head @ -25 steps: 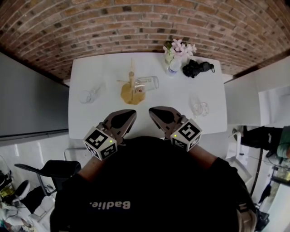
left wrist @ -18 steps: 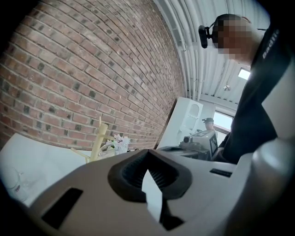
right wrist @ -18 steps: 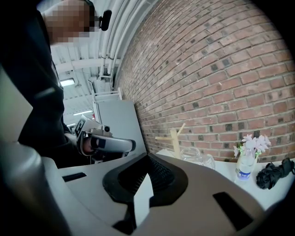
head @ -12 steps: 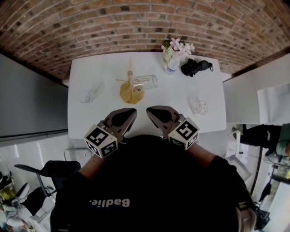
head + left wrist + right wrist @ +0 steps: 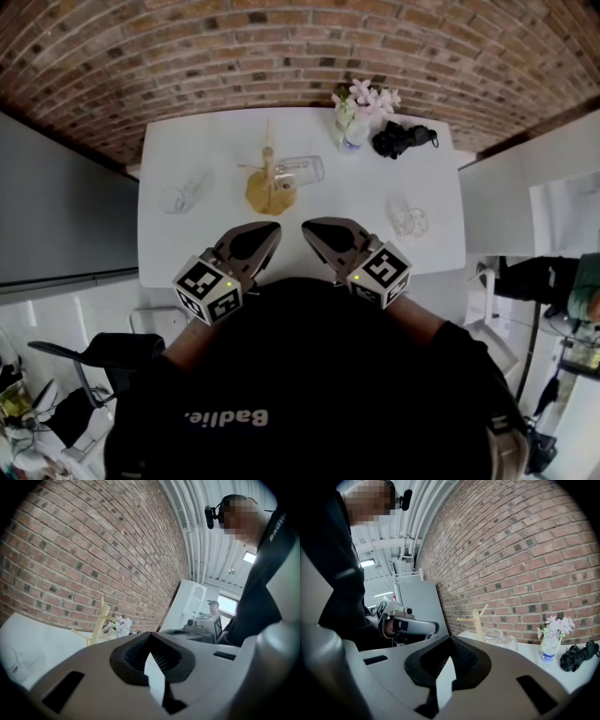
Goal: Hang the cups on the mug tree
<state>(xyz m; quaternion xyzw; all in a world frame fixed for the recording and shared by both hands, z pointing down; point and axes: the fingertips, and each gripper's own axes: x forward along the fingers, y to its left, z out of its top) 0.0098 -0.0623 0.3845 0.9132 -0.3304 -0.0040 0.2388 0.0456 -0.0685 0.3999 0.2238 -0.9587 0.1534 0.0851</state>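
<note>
A clear cup (image 5: 178,197) sits far to the left on the white table (image 5: 216,141), well apart from the mug tree. The left gripper (image 5: 268,233) hovers at the near edge with its jaws pressed together on nothing. It is tucked close to the person's body, which I take for a rest pose, since no cup is near it. The mug tree (image 5: 269,173) stands at the middle with its post upright. Just beside the post, a second cup (image 5: 301,171) has its long axis running left to right, pointing away from the post. I cannot tell whether it lies on the table or hangs from a peg. The right gripper (image 5: 313,228) is likewise closed and empty, with its tip angled toward its partner. A third cup (image 5: 410,222) waits near the right edge.
</note>
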